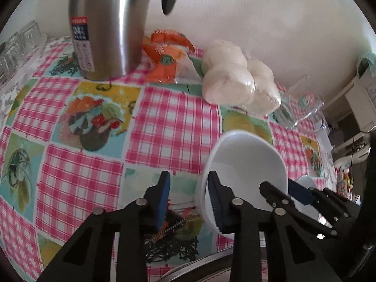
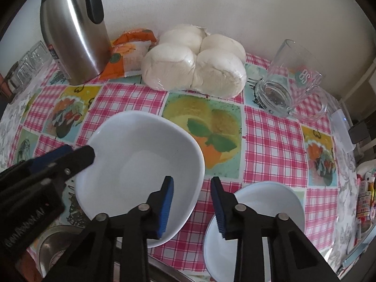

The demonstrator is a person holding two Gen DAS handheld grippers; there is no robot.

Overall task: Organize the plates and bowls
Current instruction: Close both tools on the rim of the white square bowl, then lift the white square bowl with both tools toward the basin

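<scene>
A large white bowl (image 2: 138, 164) sits on the checked tablecloth; it also shows in the left wrist view (image 1: 244, 164). My left gripper (image 1: 188, 197) is open, its jaws straddling the bowl's left rim; it shows in the right wrist view (image 2: 70, 157) at that rim. My right gripper (image 2: 192, 202) is open, its jaws straddling the bowl's right rim; it shows in the left wrist view (image 1: 279, 190). A second, smaller white bowl (image 2: 263, 213) lies just right of it, below the right finger.
At the back stand a steel thermos (image 2: 72, 35), an orange packet (image 2: 127, 54), a bag of white buns (image 2: 195, 58) and a glass mug (image 2: 289, 77). Glass jars (image 2: 25, 65) stand far left. A metal dish rim (image 2: 54, 246) shows at the near edge.
</scene>
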